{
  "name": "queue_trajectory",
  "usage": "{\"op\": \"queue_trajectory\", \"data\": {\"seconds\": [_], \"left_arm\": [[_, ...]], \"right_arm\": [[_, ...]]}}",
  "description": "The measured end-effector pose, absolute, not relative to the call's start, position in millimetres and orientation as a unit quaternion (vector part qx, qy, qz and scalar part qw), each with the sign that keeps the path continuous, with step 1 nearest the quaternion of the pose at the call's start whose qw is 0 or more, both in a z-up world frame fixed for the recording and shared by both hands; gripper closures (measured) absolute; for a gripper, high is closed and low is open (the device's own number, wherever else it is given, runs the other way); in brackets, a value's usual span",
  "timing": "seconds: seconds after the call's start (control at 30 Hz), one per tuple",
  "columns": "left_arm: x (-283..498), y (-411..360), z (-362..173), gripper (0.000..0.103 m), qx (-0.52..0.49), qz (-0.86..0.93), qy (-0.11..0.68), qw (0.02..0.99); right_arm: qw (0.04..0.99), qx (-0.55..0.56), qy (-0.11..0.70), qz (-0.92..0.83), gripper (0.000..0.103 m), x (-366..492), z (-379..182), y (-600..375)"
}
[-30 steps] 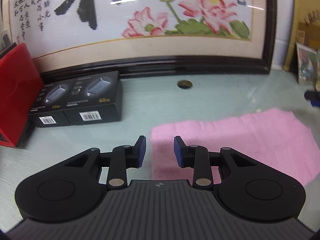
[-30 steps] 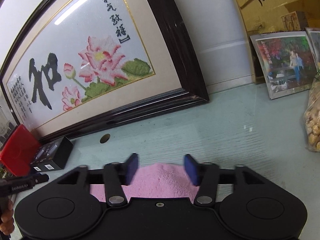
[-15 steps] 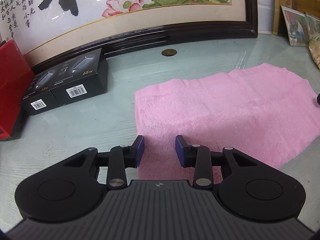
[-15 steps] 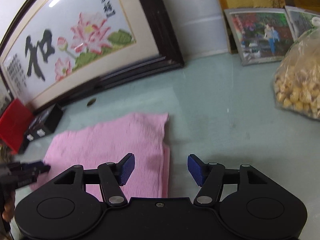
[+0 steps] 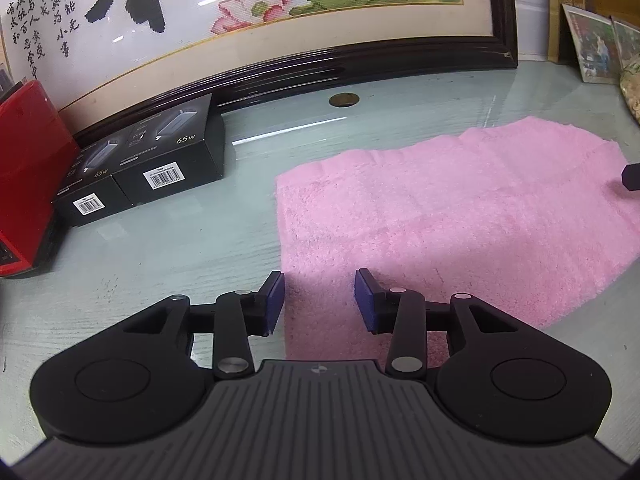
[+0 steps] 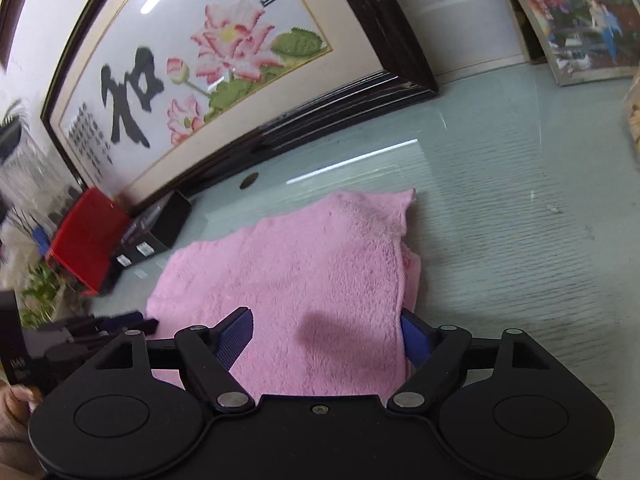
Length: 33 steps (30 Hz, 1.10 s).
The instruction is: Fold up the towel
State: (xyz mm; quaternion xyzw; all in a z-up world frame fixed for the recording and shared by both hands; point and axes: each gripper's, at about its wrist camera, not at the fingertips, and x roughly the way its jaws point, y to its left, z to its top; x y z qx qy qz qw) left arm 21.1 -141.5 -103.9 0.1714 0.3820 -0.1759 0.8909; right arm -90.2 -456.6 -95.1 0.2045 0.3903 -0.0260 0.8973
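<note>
Two blue-padded fingers of the left gripper [image 5: 319, 300] are seen spread apart, with nothing held between them, in the left wrist view. The pink towel [image 5: 460, 216] is spread flat ahead and to the right of this gripper, its near left corner lying under the gap between the fingers. The surface is a pale green glass-topped table [image 5: 160, 248], glossy and streaked with reflections. Ahead and to the left, two black boxes [image 5: 148, 168] are set side by side, with a red box [image 5: 28, 176] further left. A large dark-framed embroidery [image 5: 256, 20] of lotus flowers and calligraphy is propped against the wall straight ahead, and a small round hole [image 5: 343, 99] is seen in the table just before it. Framed photographs [image 5: 592, 48] are leaned at the far right.

In the right wrist view, the right gripper [image 6: 327, 338] is held wide open over the towel [image 6: 300, 272], whose right edge is doubled and lies against the right finger. Bare table [image 6: 520, 208] stretches ahead and to the right. The embroidery [image 6: 200, 80] is seen ahead to the left, a photograph [image 6: 576, 20] at the upper right, and the left gripper [image 6: 100, 326] at the towel's left edge.
</note>
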Motion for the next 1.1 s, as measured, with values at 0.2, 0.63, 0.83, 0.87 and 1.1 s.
{"op": "queue_trajectory", "data": {"seconds": [0.2, 0.63, 0.83, 0.87, 1.1], "left_arm": [[20.2, -144.1, -104.3, 0.064, 0.174, -0.17, 0.38, 0.892], [15.6, -138.6, -103.9, 0.061, 0.177, -0.175, 0.38, 0.891], [15.2, -137.0, -103.9, 0.057, 0.177, -0.172, 0.38, 0.891], [15.1, -137.5, -104.0, 0.057, 0.179, -0.171, 0.38, 0.891], [13.8, -139.6, -104.5, 0.057, 0.185, -0.168, 0.378, 0.891]], "right_arm": [[0.897, 0.193, 0.397, -0.026, 0.081, -95.6, -91.2, -441.5], [0.902, 0.224, 0.368, -0.01, 0.075, -119.0, -71.2, -443.5], [0.896, 0.253, 0.366, 0.001, 0.05, -112.4, -79.4, -447.1], [0.895, 0.257, 0.365, 0.003, 0.049, -111.3, -80.8, -447.7], [0.886, 0.29, 0.362, 0.016, 0.048, -103.6, -90.4, -451.8]]}}
